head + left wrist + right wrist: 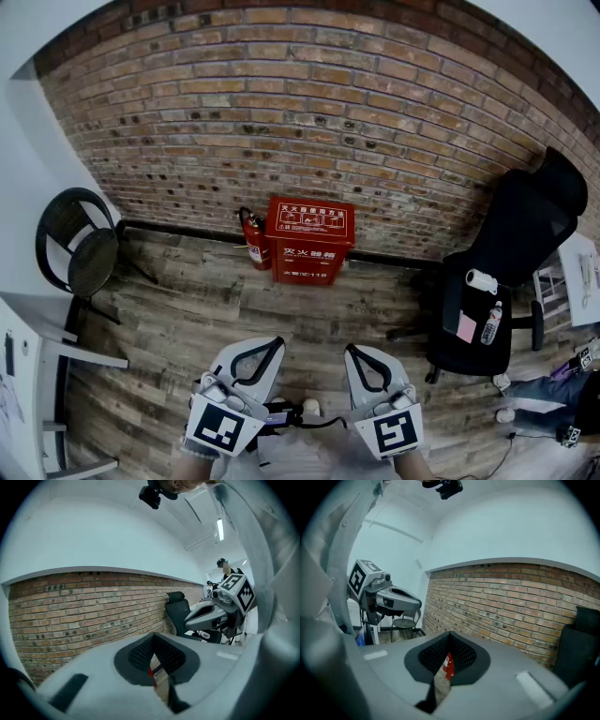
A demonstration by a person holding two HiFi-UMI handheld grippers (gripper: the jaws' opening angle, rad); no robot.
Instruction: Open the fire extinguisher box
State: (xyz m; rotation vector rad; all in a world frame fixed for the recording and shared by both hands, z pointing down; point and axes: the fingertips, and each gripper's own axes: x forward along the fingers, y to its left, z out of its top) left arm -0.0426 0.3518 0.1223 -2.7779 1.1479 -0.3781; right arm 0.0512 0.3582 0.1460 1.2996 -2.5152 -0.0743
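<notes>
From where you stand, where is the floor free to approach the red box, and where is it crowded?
Free: the wooden floor between you and the fire extinguisher box, and the strip between the box and the black office chair. Crowded: the box's left side, where the extinguisher stands close beside it.

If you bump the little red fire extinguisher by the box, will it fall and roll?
It could tip: the fire extinguisher stands upright, tall and narrow, on the wooden floor. Lying down, its round body would probably roll. The red box beside it and the brick wall behind would likely block it on those sides.
</notes>
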